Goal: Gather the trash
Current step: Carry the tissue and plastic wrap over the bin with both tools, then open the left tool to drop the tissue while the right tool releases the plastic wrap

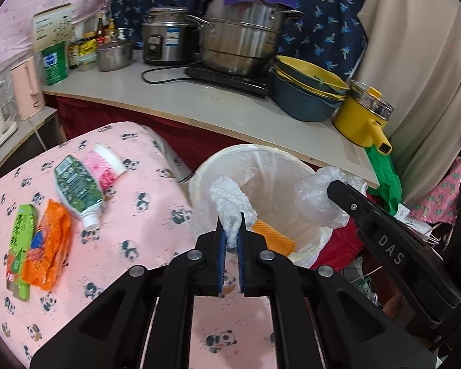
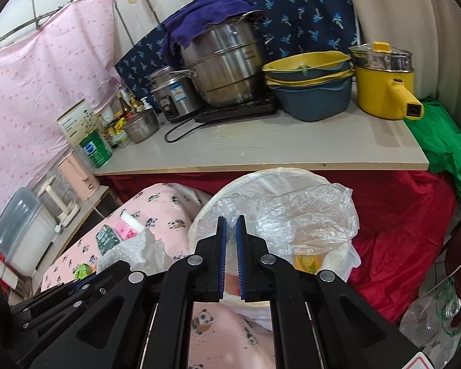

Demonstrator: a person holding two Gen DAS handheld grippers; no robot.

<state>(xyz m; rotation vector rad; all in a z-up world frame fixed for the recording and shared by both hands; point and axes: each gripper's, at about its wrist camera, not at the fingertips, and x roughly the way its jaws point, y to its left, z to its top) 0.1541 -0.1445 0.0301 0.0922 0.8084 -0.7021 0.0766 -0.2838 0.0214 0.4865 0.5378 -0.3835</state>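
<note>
White, dimpled foam sheet [image 1: 230, 203], soft and crumpled into a thick wad, is clamped between the blue pads of the left gripper [image 1: 232, 230], its loose end sticking up over the near rim of the round bin lined with a translucent white bag [image 1: 199, 172]. Beside it, the right gripper [image 2: 230, 230] is clenched on a thin, clear, wrinkled plastic bag [image 2: 310, 215], which billows out to the right of the pads and hangs above the bin's opening; in the left wrist view the same bag bulges at the tip of that gripper over the bin's far right side. Inside the bin lies an orange ribbed piece [image 1: 273, 236]. Just left of the bin, on the pink panda-print cloth [image 1: 132, 246], more rubbish lies flat: a green patterned squeeze tube with a white cap [image 1: 76, 190], a pink and white paper cup on its side [image 1: 104, 166] touching the tube, a crumpled orange plastic wrapper [image 1: 49, 246], and a green printed carton [image 1: 20, 246] lying against the wrapper's left edge. Behind the bin runs a pale countertop [image 1: 169, 98] with steel pots, a stack of yellow and blue bowls and a yellow electric pot.
</note>
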